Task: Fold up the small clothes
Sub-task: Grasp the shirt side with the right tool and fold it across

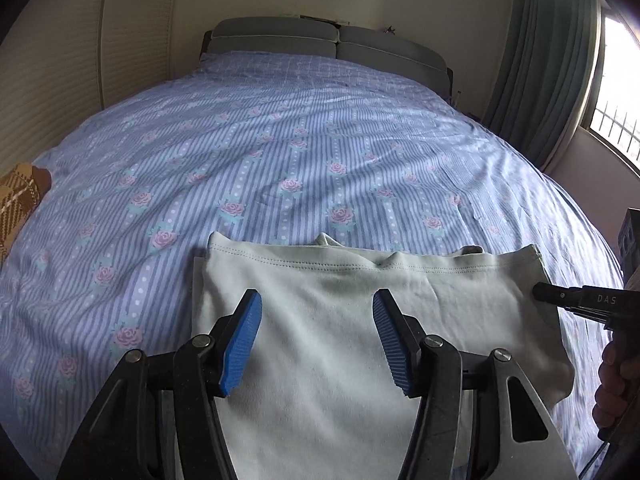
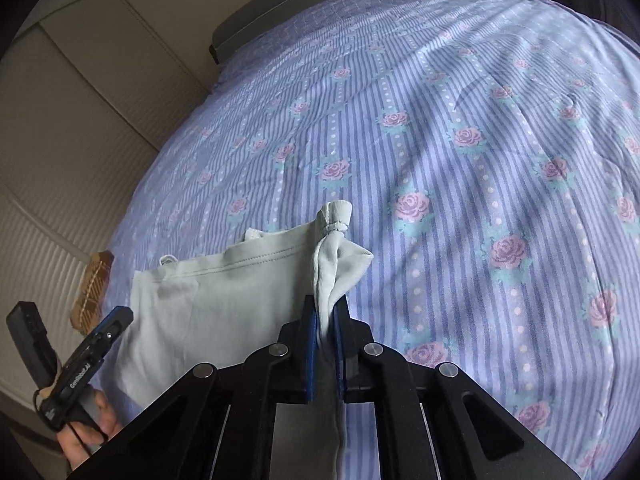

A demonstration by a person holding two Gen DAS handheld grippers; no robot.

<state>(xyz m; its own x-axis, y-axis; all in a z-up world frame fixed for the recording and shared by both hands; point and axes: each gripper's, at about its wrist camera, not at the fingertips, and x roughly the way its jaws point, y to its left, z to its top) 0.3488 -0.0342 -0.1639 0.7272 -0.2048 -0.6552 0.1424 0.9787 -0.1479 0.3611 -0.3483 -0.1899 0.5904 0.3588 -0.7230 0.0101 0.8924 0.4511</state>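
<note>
Pinching the sleeve for a fold
Right gripper (image 2: 325, 320) is clenching the pale green garment's (image 1: 320, 320) sleeve (image 2: 336, 264) on the bed (image 1: 280, 152); left gripper (image 1: 316, 316) is hovering released above the garment; carry the sleeve inward, flat

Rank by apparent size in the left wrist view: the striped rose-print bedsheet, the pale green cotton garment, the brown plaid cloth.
1. Striped rose-print bedsheet
2. Pale green cotton garment, though nearness to the camera enlarges it
3. Brown plaid cloth, partly cut off by the frame edge
</note>
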